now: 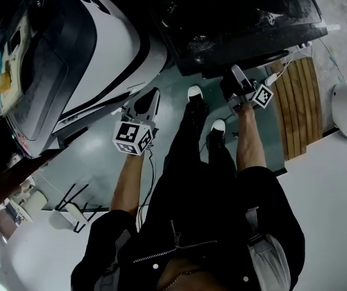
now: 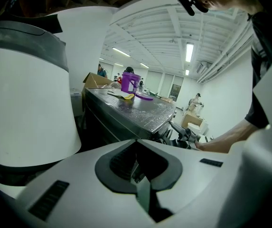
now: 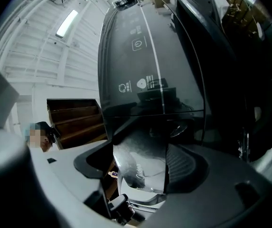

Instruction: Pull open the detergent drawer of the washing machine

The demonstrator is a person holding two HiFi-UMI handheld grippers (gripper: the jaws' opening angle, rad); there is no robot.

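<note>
The right gripper (image 1: 236,77) does the work here. It is tucked in at the front edge of the dusty dark surface (image 1: 246,29), which seems to be the top of the washing machine. In the right gripper view a glossy dark control panel (image 3: 140,51) with a power symbol rises above the fingers (image 3: 188,167). These stand apart on either side of a rounded grey piece with a script logo (image 3: 138,167). Judging by its place under the panel, that piece is the detergent drawer's front, closed in the machine. The pads lie very near its sides, but no firm clamp shows. To do the step well, the gripper should square up so both pads meet the front evenly, then close firmly before any pull, since the glossy curved face looks likely to slip. The pull should then run straight back toward the person, along the drawer's own line, without twisting or lifting. The gripper tilts upward now, so levelling it first would help prevent the drawer from binding. The left gripper (image 1: 146,102) hangs lower, beside a white appliance (image 1: 118,35), fingers together and empty. It is best held clear of the drawer's path.
</note>
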